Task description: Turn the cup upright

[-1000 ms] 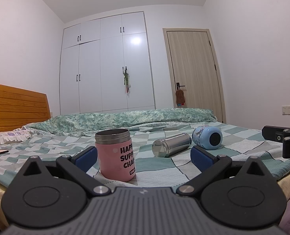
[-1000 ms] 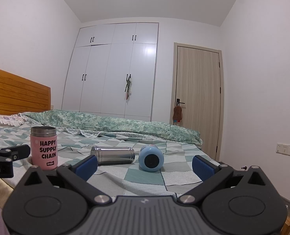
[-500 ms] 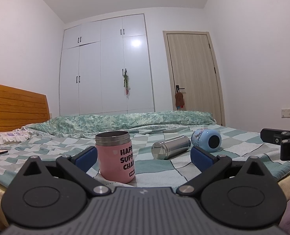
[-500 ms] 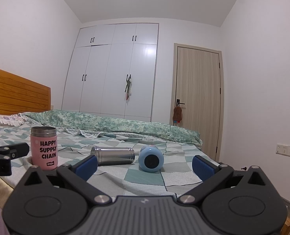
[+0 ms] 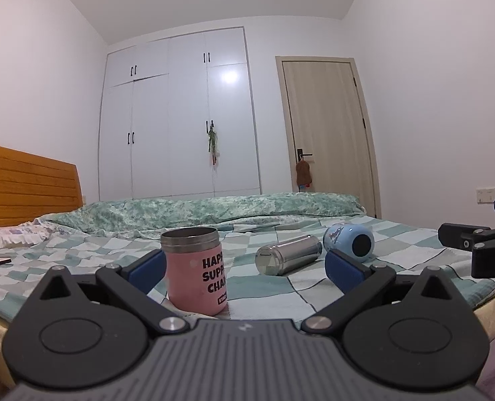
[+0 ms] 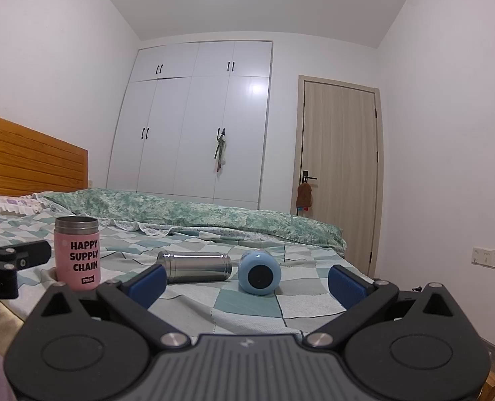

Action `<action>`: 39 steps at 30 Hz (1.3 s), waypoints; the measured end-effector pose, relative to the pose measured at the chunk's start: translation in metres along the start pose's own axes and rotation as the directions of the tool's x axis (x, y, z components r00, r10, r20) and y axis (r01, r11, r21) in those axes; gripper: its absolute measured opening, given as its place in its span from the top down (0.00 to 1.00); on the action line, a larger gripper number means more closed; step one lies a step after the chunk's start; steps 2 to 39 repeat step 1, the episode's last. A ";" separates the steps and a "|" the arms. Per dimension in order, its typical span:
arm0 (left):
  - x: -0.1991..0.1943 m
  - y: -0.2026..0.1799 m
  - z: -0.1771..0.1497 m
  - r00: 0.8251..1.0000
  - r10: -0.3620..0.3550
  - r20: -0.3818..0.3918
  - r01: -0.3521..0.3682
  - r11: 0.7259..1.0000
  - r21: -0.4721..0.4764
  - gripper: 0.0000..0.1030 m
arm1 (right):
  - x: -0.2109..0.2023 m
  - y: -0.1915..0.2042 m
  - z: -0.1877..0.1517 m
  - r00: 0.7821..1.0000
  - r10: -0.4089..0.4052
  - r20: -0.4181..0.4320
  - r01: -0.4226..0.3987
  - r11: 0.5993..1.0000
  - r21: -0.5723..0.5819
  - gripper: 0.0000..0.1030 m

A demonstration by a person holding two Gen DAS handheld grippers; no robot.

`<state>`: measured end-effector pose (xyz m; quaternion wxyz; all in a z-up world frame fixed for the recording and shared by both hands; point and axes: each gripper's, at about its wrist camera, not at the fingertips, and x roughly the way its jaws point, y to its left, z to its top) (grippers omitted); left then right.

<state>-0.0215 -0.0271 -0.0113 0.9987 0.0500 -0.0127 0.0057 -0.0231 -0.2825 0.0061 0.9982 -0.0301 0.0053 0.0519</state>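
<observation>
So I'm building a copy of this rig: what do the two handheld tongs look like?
Both match: the left tongs and right tongs have a ribbed grey body with a small logo, matte black linkage arms with round discs and silver pivot screws, and blue pads on the fingertips. White lettering marks the side of each. No cables or sleeves show.

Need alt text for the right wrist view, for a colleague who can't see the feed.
Open right gripper faces a checked bedspread with three cups: a pink cup upright at left, a steel cup and a blue cup lying on their sides. The left gripper shows at the left edge.
</observation>
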 end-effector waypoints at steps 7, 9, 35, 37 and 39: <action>-0.001 0.000 0.000 1.000 0.001 0.000 -0.001 1.000 0.001 0.00 | 0.000 0.000 0.000 1.000 0.000 0.000 0.000 1.000 0.000 0.00; -0.001 0.000 0.000 1.000 0.001 0.000 -0.001 1.000 0.001 0.00 | 0.000 0.000 0.000 1.000 0.000 0.000 0.000 1.000 0.000 0.00; -0.001 0.000 0.000 1.000 0.001 0.000 -0.001 1.000 0.001 0.00 | 0.000 0.000 0.000 1.000 0.000 0.000 0.000 1.000 0.000 0.00; -0.001 0.000 0.000 1.000 0.001 0.000 -0.001 1.000 0.001 0.00 | 0.000 0.000 0.000 1.000 0.000 0.000 0.000 1.000 0.000 0.00; -0.001 0.000 0.000 1.000 0.001 0.000 -0.001 1.000 0.001 0.00 | 0.000 0.000 0.000 1.000 0.000 0.000 0.000 1.000 0.000 0.00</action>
